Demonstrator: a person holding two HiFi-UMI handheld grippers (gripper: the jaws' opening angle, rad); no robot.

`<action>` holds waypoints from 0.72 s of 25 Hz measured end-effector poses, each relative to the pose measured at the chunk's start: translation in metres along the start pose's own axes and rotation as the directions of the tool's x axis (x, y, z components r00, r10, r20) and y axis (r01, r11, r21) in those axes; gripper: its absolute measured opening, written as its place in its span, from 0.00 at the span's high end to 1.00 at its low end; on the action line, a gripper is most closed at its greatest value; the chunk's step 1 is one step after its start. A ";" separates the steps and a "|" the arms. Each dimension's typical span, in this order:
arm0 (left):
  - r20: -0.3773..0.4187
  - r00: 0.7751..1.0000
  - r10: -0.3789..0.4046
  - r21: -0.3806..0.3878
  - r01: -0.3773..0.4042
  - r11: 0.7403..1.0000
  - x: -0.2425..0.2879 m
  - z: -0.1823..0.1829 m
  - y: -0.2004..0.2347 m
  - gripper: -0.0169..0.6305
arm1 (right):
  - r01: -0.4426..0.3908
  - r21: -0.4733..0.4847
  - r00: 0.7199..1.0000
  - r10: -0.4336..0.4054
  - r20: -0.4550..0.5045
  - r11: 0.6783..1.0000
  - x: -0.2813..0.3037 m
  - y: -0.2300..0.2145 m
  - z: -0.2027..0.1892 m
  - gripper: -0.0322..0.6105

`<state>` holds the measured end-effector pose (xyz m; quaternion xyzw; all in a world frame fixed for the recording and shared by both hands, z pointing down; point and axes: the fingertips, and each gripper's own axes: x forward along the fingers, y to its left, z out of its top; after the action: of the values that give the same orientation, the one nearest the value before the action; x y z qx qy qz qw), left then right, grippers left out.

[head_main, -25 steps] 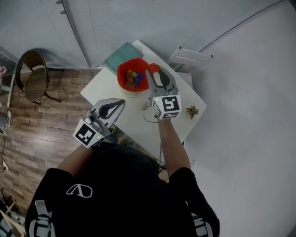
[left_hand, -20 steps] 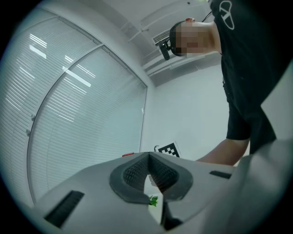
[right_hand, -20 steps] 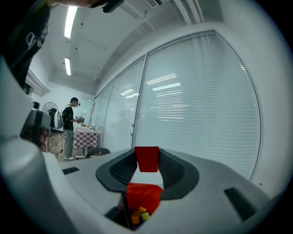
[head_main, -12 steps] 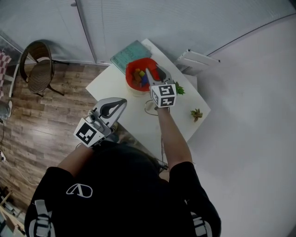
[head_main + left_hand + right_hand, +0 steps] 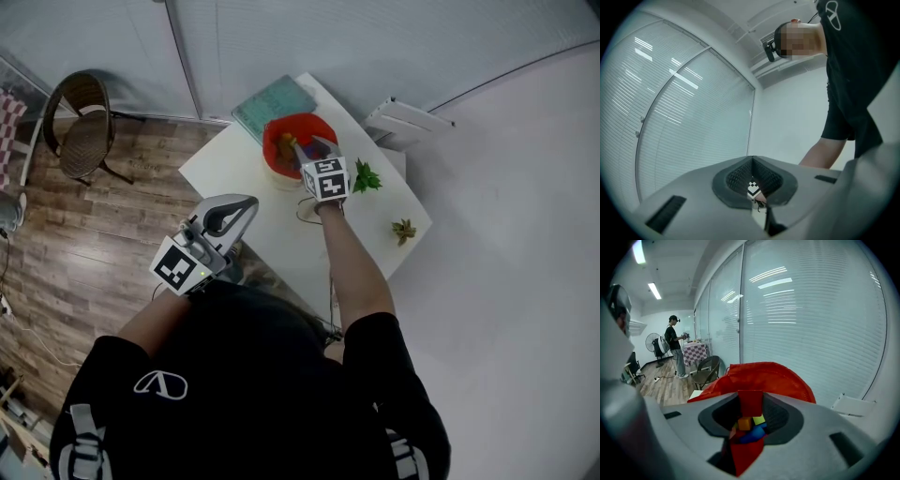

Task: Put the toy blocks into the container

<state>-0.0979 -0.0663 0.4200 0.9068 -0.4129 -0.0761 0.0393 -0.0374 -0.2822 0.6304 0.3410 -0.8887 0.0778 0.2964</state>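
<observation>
The move ahead turns on one relation: the red block (image 5: 751, 403) sits directly over the mouth of the red container (image 5: 272, 131), so, as I judge it, the way from block to goal is straight down rather than sideways. The right gripper (image 5: 305, 148) is clamped on that block, its jaws part closed with the pads pressing on the block's two sides. It points downward into the container from the near side. In the right gripper view the far wall of the container rises just behind the jaws, and an orange block (image 5: 744, 423), a yellow-green one and a blue one lie on the bottom just below the held block. Whether the red block already touches them I cannot tell. It shows one roughly square face, so no long axis can be read and its turn seems to matter little for a drop into so wide a mouth. The left gripper (image 5: 246, 202) hangs at the near edge of the table (image 5: 234, 164), well apart from the container. Its jaws are together with nothing between them, and it points about level across the tabletop. The right hand is therefore by far the nearer one, and the release looks to be its job alone, with only a parting of the jaws needed.
</observation>
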 end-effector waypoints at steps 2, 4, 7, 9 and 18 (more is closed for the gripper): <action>0.004 1.000 0.001 0.000 -0.001 1.000 -0.001 0.001 0.000 0.97 | 0.002 -0.004 1.000 -0.002 -0.006 1.000 0.000 0.001 0.000 0.72; 0.003 1.000 0.001 0.000 -0.001 1.000 0.000 0.001 0.000 0.97 | 0.007 -0.008 1.000 -0.007 -0.012 1.000 0.001 0.001 -0.001 0.72; 0.004 1.000 -0.005 0.002 0.005 1.000 0.003 0.001 0.000 0.97 | 0.016 -0.023 1.000 -0.016 -0.020 1.000 0.002 0.001 -0.002 0.71; 0.008 1.000 -0.009 0.003 0.009 1.000 0.004 0.002 -0.001 0.97 | 0.017 -0.024 1.000 -0.017 -0.015 1.000 0.002 0.001 -0.001 0.68; 0.010 0.999 -0.037 0.001 0.037 0.999 0.009 0.005 -0.009 0.97 | 0.035 -0.051 0.994 -0.029 0.103 0.998 -0.035 0.007 0.039 0.65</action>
<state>-0.0856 -0.0673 0.4131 0.9138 -0.3964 -0.0814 0.0354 -0.0395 -0.2706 0.5787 0.3509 -0.8989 0.0321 0.2605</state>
